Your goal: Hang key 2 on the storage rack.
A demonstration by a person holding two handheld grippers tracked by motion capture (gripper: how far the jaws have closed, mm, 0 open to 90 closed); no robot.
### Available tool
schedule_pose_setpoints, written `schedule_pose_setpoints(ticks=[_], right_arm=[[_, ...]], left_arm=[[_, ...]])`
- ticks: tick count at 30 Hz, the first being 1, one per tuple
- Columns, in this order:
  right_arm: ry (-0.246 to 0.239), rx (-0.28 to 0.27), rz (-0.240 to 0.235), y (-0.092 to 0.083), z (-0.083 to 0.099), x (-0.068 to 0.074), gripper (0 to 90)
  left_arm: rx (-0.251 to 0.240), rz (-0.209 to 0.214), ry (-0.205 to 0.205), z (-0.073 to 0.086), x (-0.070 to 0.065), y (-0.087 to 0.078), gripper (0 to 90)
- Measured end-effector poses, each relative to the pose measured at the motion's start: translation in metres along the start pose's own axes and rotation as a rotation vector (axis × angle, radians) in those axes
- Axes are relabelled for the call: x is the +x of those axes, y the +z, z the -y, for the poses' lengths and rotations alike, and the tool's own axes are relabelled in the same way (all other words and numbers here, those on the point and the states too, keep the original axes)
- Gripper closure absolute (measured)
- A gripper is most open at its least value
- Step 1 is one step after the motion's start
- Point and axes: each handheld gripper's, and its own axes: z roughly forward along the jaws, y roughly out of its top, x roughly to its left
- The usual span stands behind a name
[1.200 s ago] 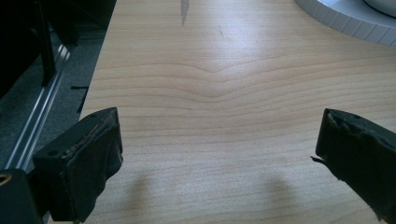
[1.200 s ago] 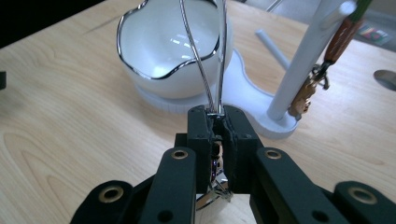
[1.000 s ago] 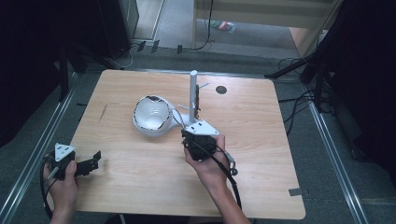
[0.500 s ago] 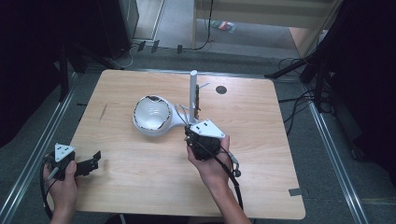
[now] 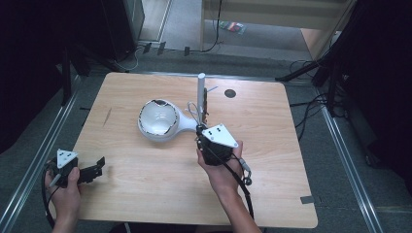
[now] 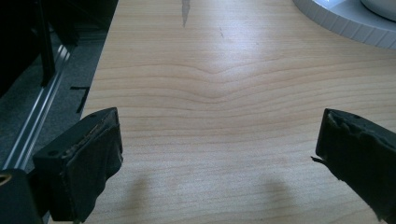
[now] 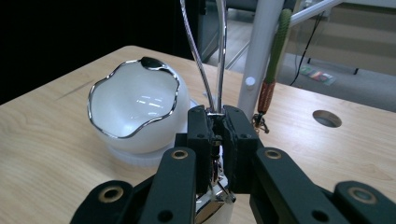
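1. Right tool [image 7: 215, 140], jaws pressed together, pinches the base of a chrome wire loop [image 7: 212, 60] that rises upright from between the pads; high view puts the tool [image 5: 200, 130] just right of centre on the tabletop [image 5: 272, 194].
2. Just beyond it: a white post [image 7: 259, 51] w/ a green-and-orange cord [image 7: 275, 51] hanging alongside. Whether the loop touches the post can't be told.
3. White bowl [image 5: 158, 118] w/ wavy silver rim sits on a white base, immediately left of the tool; nothing visible inside.
4. Left tool [image 5: 94, 167], jaws spread wide and holding nothing, rests at the near-left corner of the tabletop, well apart from the bowl; its own view shows bare wood between the pads and the white base [image 6: 345, 21] at top right.
5. Progress, as judged: grip on the loop is made, so pickup looks done. Still to come: moving or seating the loop, prob. toward the bowl or post. Left tool not yet engaged.
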Motion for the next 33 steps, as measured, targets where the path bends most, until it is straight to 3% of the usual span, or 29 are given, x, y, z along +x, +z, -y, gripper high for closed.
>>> schedule_pose_setpoints(ticks=[13, 33], right_arm=[[0.020, -0.022, 0.073, 0.002, 0.000, -0.008, 83.6], [0.058, 0.064, 0.078, 0.027, 0.017, -0.014, 83.6]], left_arm=[[-0.002, 0.000, -0.003, 0.000, 0.000, 0.000, 0.8], [-0.004, 0.002, -0.015, 0.000, 0.000, 0.000, 0.8]])
